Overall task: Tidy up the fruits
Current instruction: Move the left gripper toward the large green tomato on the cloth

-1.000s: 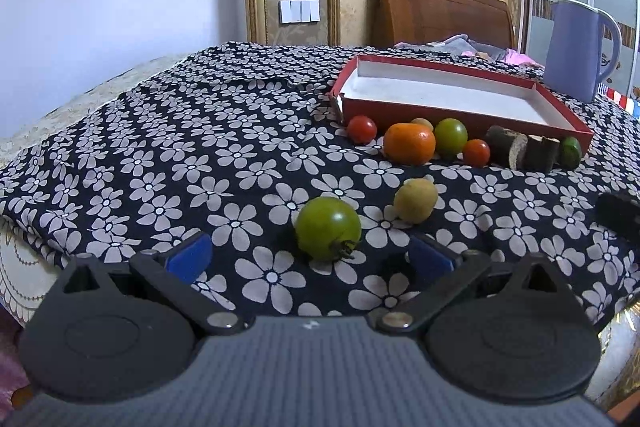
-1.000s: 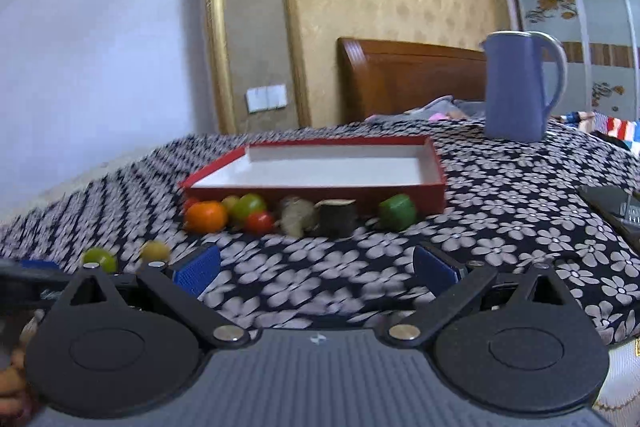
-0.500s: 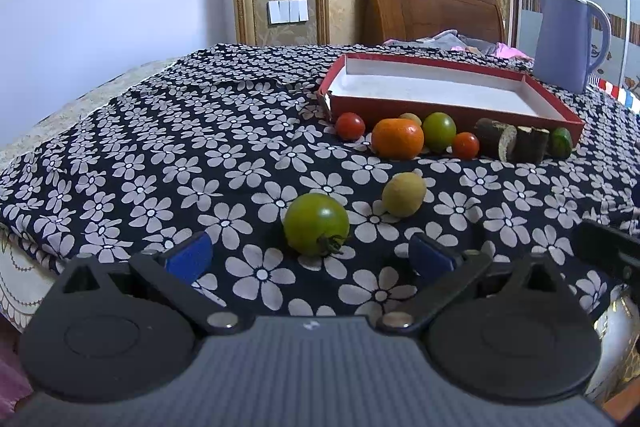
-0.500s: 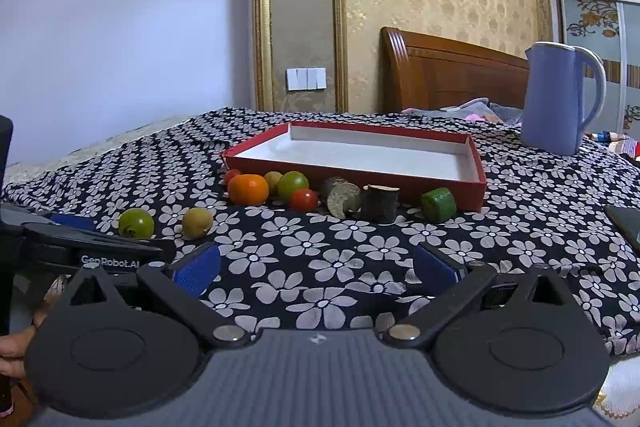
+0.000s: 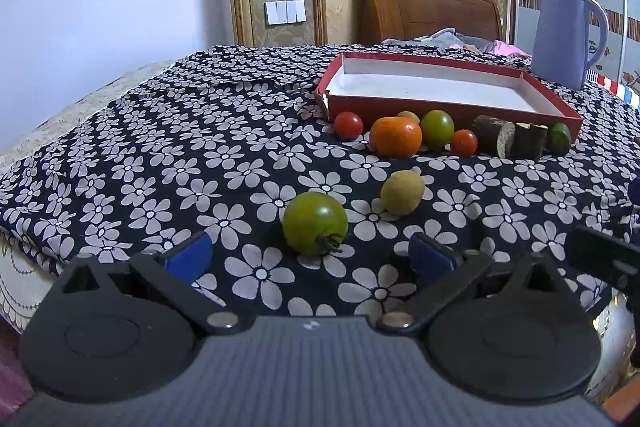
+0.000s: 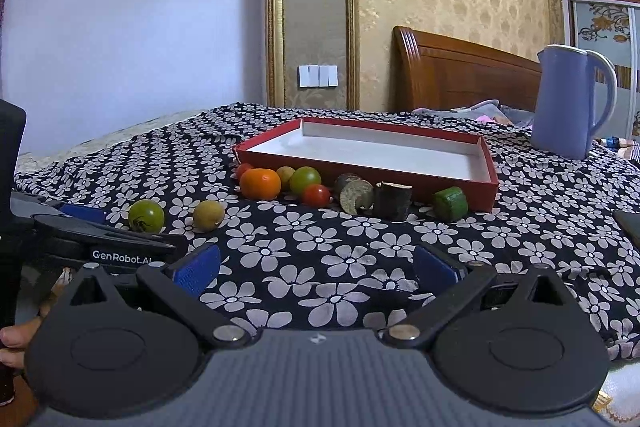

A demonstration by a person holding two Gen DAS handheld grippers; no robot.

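The left gripper (image 5: 310,257) hangs low over the flowered cloth (image 5: 160,163) with its blue fingers (image 5: 188,259) spread wide and empty, the green tomato (image 5: 315,223) lying just ahead of the gap between them, stem toward the camera. The right gripper (image 6: 316,267) is likewise released and holds nothing, with bare cloth between its tips; in its view the left tool shows at the near left beside the same tomato.

The step in hand appears to be the first pick. To do it well, the left gripper would likely ease forward until the tomato sits squarely between the pads, then close gently: the fruit is round and smooth and may roll or squirt out on the soft cloth.

Just beyond and to the right lies a yellowish round fruit (image 5: 402,192). Farther off, a row rests against the near wall of the red tray (image 5: 448,115): two red cherry tomatoes (image 5: 348,125), one orange (image 5: 396,137), a second small yellowish fruit (image 5: 408,115) half hidden behind it, a second green tomato (image 5: 437,129), two dark cut chunks (image 5: 494,136) and one green piece (image 5: 559,138). The tray's white floor holds no fruit. One blue jug (image 5: 562,37) stands at the far right.
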